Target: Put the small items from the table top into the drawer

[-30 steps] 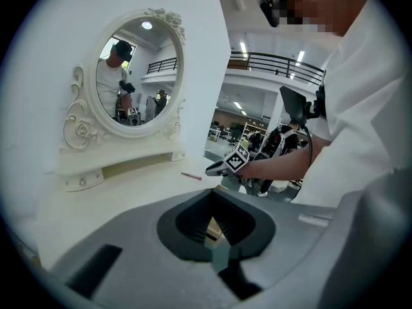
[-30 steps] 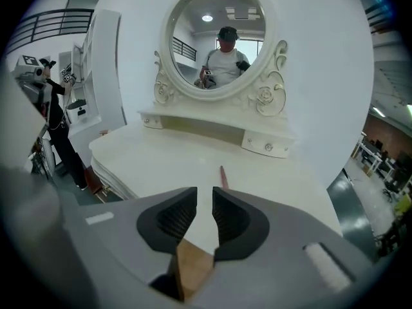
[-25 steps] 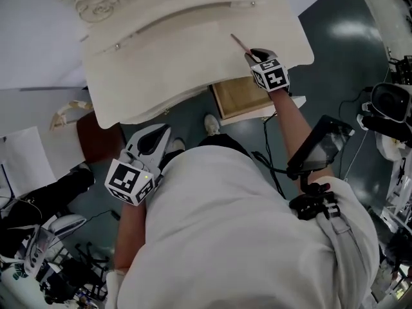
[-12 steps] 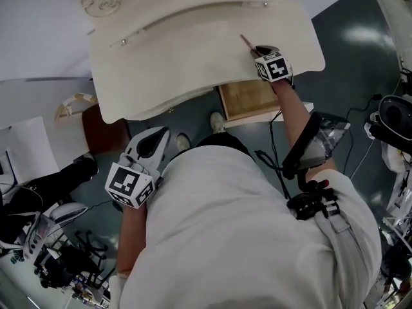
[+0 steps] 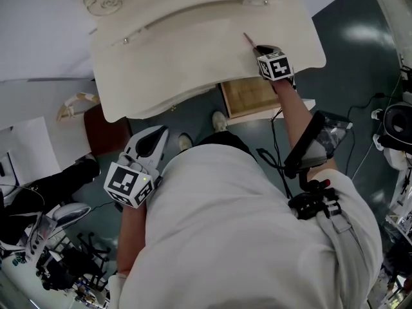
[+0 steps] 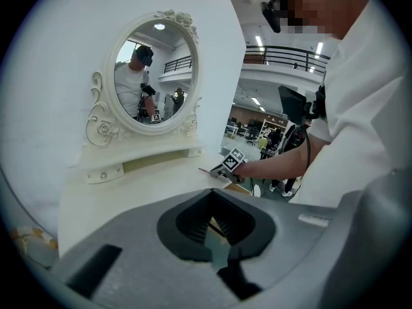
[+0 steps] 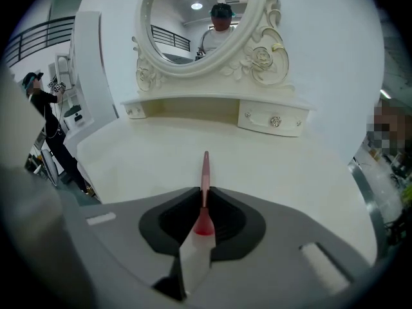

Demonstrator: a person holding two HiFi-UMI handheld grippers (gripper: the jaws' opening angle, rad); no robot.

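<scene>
From the head, steeply down on the surface (image 5: 193, 56). From the left gripper (image 5: 156, 131), low off its edge, toward the mirror (image 6: 154, 76). From the right gripper (image 5: 256, 49), close over the surface, along the stick (image 7: 205, 172) in its jaws, toward that mirror. Shared by all three: the surface.

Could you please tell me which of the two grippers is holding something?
The right gripper: its jaws pinch a thin pink stick, while the left gripper has nothing between its jaws.
</scene>
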